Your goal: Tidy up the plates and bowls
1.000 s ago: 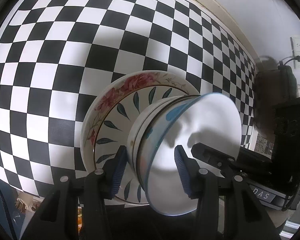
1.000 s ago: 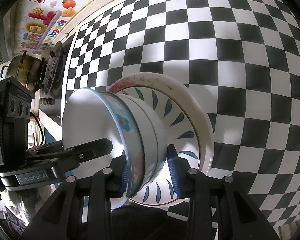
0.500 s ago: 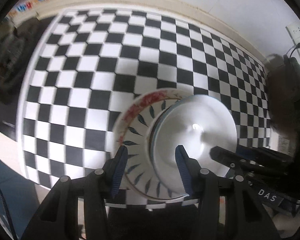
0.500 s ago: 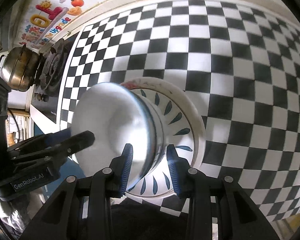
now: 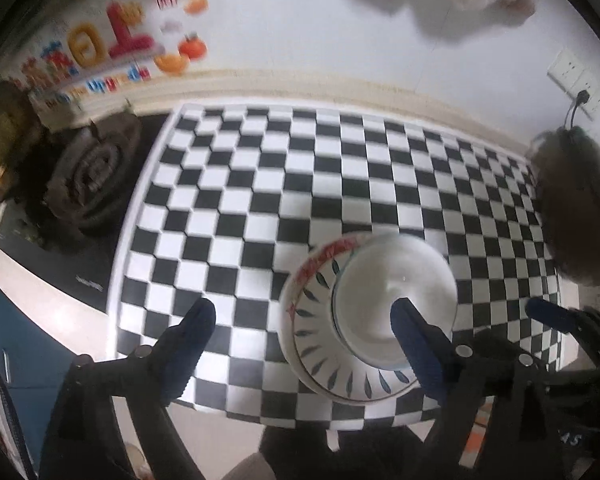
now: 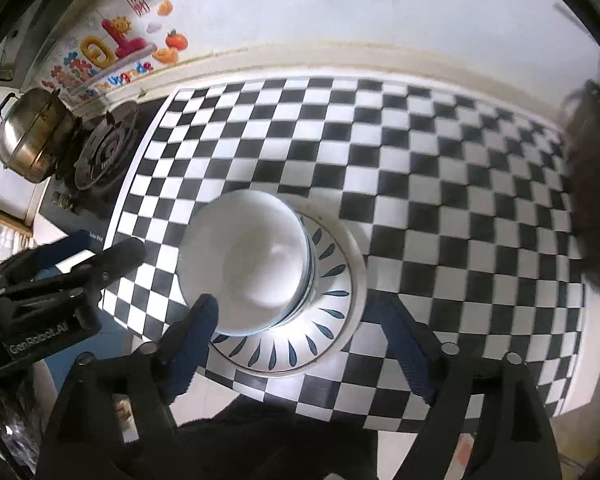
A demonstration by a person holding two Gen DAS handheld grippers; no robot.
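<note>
A stack of white bowls [image 5: 392, 300] sits in a leaf-patterned plate [image 5: 316, 344], which rests on a plate with a red floral rim [image 5: 324, 256], near the front edge of the checkered table [image 5: 284, 184]. My left gripper [image 5: 300, 312] hangs above the stack, pointing steeply down. Its jaws are opening and its pads touch nothing. My right gripper [image 6: 296, 306] hovers over the same bowls [image 6: 244, 264] and leaf plate [image 6: 332, 280], its jaws also opening and gripping nothing. In each wrist view the other gripper shows at the side: the left gripper [image 6: 120, 252] and a finger of the right gripper [image 5: 548, 316].
A gas burner [image 5: 88, 180] and a steel pot [image 6: 32, 144] stand left of the table. A dark round appliance [image 5: 572, 208] sits at the table's right end, below a wall socket [image 5: 572, 72]. Colourful stickers [image 5: 112, 40] are on the wall behind.
Both grippers let go of the bowl stack's rims, spread wide and rose away from the table. The bowls stay nested in the plates, and more of the room shows.
</note>
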